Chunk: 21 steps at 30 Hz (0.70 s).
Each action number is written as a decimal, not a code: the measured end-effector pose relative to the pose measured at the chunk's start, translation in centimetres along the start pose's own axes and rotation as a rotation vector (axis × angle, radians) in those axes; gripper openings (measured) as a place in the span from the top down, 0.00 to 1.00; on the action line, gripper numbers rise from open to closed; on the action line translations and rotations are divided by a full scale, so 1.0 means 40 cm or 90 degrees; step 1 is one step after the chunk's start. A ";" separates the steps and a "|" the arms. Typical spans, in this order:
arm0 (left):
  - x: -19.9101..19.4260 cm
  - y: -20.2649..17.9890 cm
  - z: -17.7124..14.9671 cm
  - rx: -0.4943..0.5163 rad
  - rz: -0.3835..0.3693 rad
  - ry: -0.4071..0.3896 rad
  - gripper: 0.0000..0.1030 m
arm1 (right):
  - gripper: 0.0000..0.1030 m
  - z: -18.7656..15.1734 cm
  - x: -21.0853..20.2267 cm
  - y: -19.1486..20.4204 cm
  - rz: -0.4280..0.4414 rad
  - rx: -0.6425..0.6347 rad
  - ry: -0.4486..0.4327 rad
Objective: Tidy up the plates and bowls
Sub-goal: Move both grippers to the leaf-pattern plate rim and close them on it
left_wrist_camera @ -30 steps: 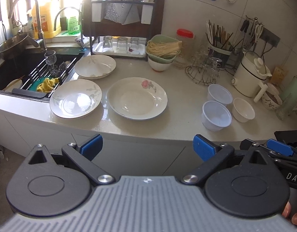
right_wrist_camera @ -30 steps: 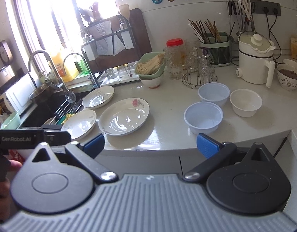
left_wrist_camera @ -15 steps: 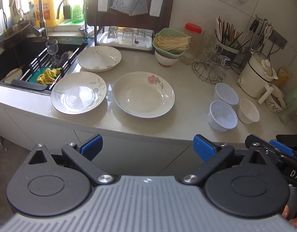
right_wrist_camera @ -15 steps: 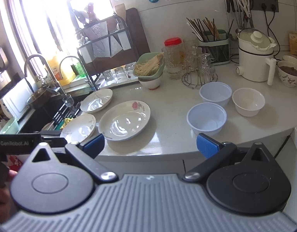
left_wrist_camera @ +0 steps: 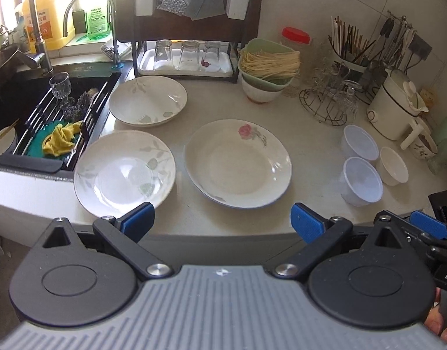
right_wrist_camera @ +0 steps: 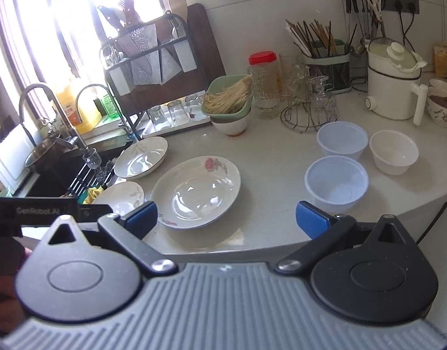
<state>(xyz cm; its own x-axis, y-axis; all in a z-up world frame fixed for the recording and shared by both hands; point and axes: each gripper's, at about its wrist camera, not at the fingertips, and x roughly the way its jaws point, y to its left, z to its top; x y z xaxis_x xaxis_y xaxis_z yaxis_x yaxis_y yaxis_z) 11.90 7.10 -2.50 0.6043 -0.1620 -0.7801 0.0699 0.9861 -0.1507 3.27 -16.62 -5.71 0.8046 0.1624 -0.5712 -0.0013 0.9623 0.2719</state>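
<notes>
I am reading this as the opening step: nothing is being held, and both tools are hovering at the counter (left_wrist_camera: 316, 134) edge, facing the dishes. Going left to right, I am looking at the near plate (left_wrist_camera: 124, 172) beside the sink (left_wrist_camera: 8, 108), the far plate (left_wrist_camera: 147, 100) behind it, then the rose plate (left_wrist_camera: 238, 163) in the middle, all lying flat and apart from one another. Further right, the three bowls are sitting close together: the near bowl (left_wrist_camera: 361, 181), the back bowl (left_wrist_camera: 359, 143) and the white bowl (left_wrist_camera: 394, 166). My left gripper (left_wrist_camera: 220, 223) is standing with its pads wide apart and empty, aimed between the near plate and the rose plate; my right gripper (right_wrist_camera: 226, 218) is likewise spread and empty, pointing at the gap between the rose plate and the near bowl. I am judging that the next move calls for a low approach to a plate rim, one finger sliding under the edge, so it can be stacked onto another; glazed rims may slip. As for writing, I am reading "GenRobot.AI" on the left tool's side in the right view, and "DA" cut off at the frame edge in the left view; the bottle (left_wrist_camera: 96, 19) labels by the window are too small to read.
</notes>
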 end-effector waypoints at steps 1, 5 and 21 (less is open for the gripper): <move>0.009 0.018 0.012 0.000 0.002 0.003 0.02 | 0.00 0.000 0.012 0.014 0.000 0.005 0.002; 0.048 0.102 0.060 0.005 0.012 0.014 0.02 | 0.05 0.008 0.066 0.072 -0.007 0.017 0.004; 0.193 0.413 0.181 0.068 -0.035 0.054 0.02 | 0.10 0.011 0.289 0.346 0.003 -0.002 0.070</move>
<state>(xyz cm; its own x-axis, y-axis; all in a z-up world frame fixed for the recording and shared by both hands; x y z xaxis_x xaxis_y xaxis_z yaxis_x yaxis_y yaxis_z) 23.47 22.42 -6.60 0.5284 -0.2134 -0.8218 0.1872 0.9734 -0.1324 12.82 -1.52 -8.22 0.7349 0.1894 -0.6512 -0.0067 0.9622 0.2723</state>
